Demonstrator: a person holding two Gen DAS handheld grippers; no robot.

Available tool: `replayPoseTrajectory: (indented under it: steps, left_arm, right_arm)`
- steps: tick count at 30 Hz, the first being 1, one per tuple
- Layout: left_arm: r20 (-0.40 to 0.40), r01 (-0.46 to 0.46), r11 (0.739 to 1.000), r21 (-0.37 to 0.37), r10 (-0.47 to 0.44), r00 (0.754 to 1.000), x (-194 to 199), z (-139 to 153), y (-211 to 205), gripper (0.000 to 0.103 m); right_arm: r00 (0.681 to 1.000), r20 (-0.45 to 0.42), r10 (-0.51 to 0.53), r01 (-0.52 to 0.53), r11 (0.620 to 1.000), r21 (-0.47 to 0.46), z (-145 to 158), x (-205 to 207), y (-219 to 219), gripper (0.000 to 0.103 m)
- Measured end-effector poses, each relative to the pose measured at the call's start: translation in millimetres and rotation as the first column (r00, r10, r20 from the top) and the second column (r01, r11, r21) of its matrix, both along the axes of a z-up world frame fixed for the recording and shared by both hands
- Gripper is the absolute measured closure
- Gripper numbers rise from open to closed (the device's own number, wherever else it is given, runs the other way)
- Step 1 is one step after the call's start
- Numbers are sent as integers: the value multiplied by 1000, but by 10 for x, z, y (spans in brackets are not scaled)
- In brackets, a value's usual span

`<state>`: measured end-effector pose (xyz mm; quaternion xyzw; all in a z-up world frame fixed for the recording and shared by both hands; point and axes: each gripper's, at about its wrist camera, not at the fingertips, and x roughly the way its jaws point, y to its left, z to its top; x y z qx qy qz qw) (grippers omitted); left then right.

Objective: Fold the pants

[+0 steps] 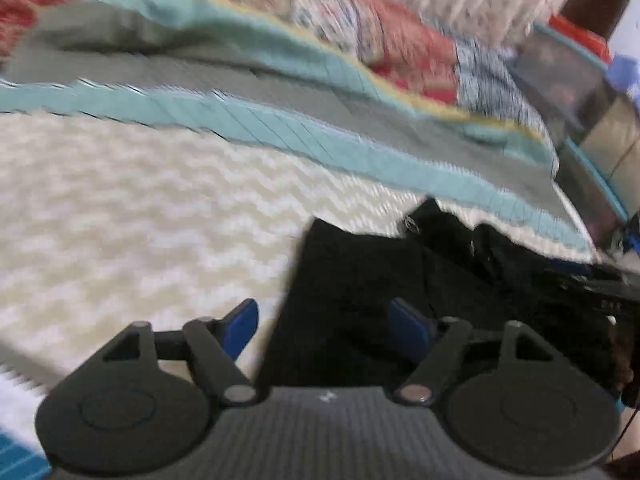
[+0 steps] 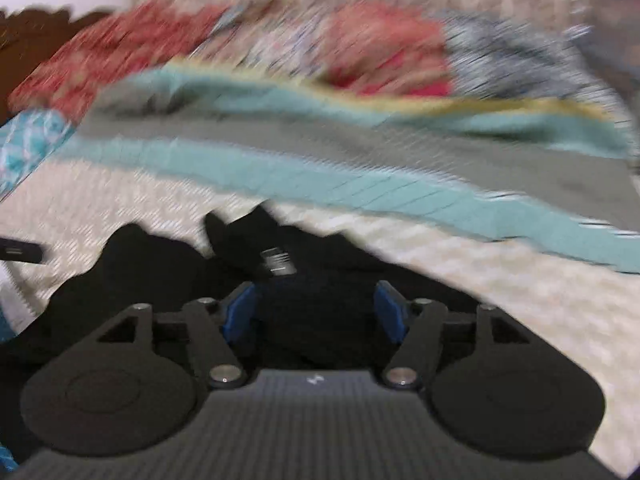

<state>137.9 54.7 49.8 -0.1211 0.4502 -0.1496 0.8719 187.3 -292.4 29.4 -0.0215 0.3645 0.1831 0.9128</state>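
Just ahead, pants (image 2: 312, 312), right gripper (image 2: 314, 314) spread

The pants (image 1: 460, 292) lie bunched on the bedspread (image 1: 140, 208), right of center in the left wrist view. The left gripper (image 1: 324, 326) sits at their near edge, its right finger over the cloth, its left over the bedspread. Behind, a blanket (image 1: 280, 92) stretches across, with pillows (image 1: 400, 40) beyond. The right gripper (image 2: 316, 312) sits just before the pants' bunched middle.

Black pants (image 1: 400, 280) on cream zigzag bedspread (image 1: 140, 208), teal-grey blanket (image 1: 280, 128).
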Motion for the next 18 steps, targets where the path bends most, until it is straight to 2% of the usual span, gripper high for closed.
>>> replayPoseTrajectory:
  steps: [1,2,3,4,5,6,7,8,9,11,13,15,18]
  left_arm:
    - [-12,8,1000,3,-8,1000,31,-91,-76,22]
    - [-34,16,1000,2,-16,999,78,-180,-159,27]
    - [-61,16,1000,9,-15,998,116,-265,-241,45]
    - [-73,3,999,36,0,997,151,-321,-296,56]
    - [-54,-22,996,83,27,998,142,-325,-343,80]
    - [-43,-19,996,82,23,999,133,-307,-345,96]
    - [-42,-13,999,45,15,999,122,-265,-305,97]
    - [-15,-37,999,38,38,999,80,-178,-236,98]
    - [26,-54,997,48,53,998,45,-72,-161,98]
    - [105,-103,993,50,98,990,-38,154,72,98]
    - [149,-173,985,-5,172,974,-127,366,400,98]
    - [203,-257,965,-52,262,943,-307,550,785,99]
    - [215,-346,929,-135,368,905,-622,622,1270,99]
  right_arm:
    - [1000,-11,15,-15,1000,-15,-69,132,62,32]
    - [1000,-14,21,-21,999,-36,-111,198,142,28]
    - [1000,-22,22,-23,998,-55,-156,232,218,28]
    - [999,-49,21,-25,997,-71,-246,344,266,30]
    - [996,-84,13,-20,996,-87,-336,404,291,47]
    - [994,-106,-4,-8,993,-114,-413,459,290,64]
    - [995,-93,-27,13,989,-150,-434,495,283,73]
    - [996,-74,-42,32,990,-137,-376,495,219,76]
    - [996,-53,-74,69,993,-96,-273,505,117,78]
    - [981,43,-188,188,982,-4,25,471,-213,80]
    - [927,103,-360,342,927,156,401,364,-795,80]
    - [852,148,-502,455,850,266,705,146,-1374,80]
    - [721,213,-659,599,748,286,938,-329,-2089,79]
